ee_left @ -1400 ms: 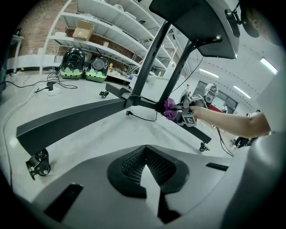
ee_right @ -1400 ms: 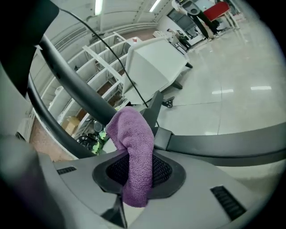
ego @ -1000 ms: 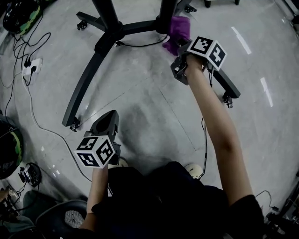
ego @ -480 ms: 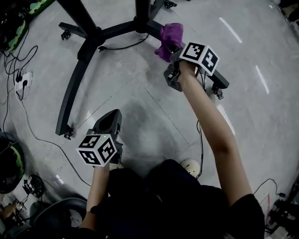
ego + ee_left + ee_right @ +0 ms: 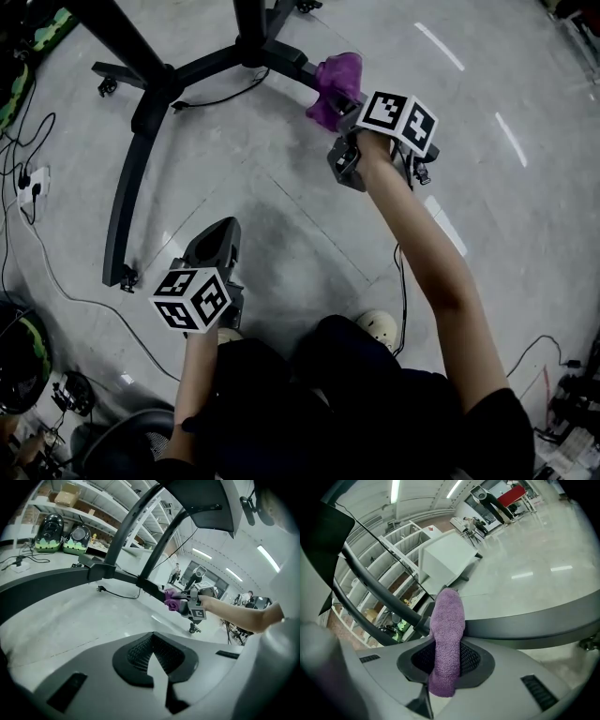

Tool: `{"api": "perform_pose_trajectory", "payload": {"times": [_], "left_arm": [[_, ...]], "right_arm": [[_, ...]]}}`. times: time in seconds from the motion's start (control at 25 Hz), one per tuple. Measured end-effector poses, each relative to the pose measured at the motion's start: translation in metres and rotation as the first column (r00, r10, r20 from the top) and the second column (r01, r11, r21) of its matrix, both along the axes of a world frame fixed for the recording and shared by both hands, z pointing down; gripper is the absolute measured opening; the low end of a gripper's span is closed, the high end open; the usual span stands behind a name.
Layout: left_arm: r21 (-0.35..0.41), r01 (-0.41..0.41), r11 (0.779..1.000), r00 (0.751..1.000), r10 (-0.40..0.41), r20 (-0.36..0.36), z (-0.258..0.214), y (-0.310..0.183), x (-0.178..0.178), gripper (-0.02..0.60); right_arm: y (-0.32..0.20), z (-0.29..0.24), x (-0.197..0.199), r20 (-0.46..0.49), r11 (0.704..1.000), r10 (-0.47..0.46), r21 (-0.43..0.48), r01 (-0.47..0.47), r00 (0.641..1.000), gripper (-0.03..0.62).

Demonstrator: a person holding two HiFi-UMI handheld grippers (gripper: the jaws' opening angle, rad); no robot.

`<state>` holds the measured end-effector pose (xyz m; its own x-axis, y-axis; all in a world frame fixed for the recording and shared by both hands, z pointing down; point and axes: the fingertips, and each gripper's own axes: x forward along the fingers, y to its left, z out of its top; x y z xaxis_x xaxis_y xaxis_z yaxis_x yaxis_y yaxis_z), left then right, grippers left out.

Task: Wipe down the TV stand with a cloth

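The black TV stand base spreads its legs over the grey floor; one leg [image 5: 281, 62] runs to the right, another [image 5: 127, 187] toward me on the left. A purple cloth [image 5: 335, 84] lies bunched on the right leg, with my right gripper [image 5: 339, 114] shut on it. In the right gripper view the cloth [image 5: 446, 634] stands up between the jaws and presses on the leg [image 5: 525, 625]. My left gripper [image 5: 214, 246] hovers low over bare floor between the legs, shut, with nothing in it. In the left gripper view the cloth [image 5: 171, 600] shows far ahead.
A black cable [image 5: 211, 98] trails from the stand's hub. A white power strip [image 5: 28, 185] with cords lies at the left. A caster [image 5: 122, 278] ends the near-left leg. Another cord [image 5: 405, 281] runs by my right arm. Shelves [image 5: 70, 508] line the far wall.
My right gripper has slid the purple cloth outward along the right leg, away from the hub. The head view has shifted with it. The left gripper has hardly moved.
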<state>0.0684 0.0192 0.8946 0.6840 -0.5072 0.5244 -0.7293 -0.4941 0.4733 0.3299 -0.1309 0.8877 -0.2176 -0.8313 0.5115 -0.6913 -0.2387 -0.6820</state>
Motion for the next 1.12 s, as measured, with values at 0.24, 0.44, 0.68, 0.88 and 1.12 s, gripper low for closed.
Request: {"api": "perform_pose_trajectory", "payload": {"times": [0.24, 0.44, 0.68, 0.88, 1.12], "left_arm": [[0.013, -0.044, 0.999, 0.999, 0.044, -0.025, -0.004, -0.003, 0.016, 0.005], [0.014, -0.049, 0.999, 0.998, 0.049, -0.028, -0.002, -0.006, 0.014, 0.005], [0.011, -0.054, 0.998, 0.998, 0.054, -0.036, -0.002, -0.007, 0.015, 0.005], [0.013, -0.066, 0.998, 0.997, 0.067, -0.027, 0.000, -0.005, 0.016, 0.005], [0.010, -0.074, 0.997, 0.997, 0.074, -0.025, 0.000, -0.004, 0.018, 0.005]], "right_arm": [[0.030, 0.002, 0.020, -0.012, 0.999, 0.033, -0.036, -0.033, 0.999, 0.100], [0.057, 0.002, 0.039, -0.017, 0.995, 0.066, -0.067, -0.067, 0.998, 0.100], [0.086, -0.001, 0.064, -0.016, 0.988, 0.133, -0.074, -0.134, 0.991, 0.100], [0.113, -0.003, 0.080, -0.014, 0.983, 0.167, -0.076, -0.168, 0.986, 0.100], [0.141, -0.002, 0.102, -0.027, 0.974, 0.211, -0.084, -0.213, 0.977, 0.100]]}}
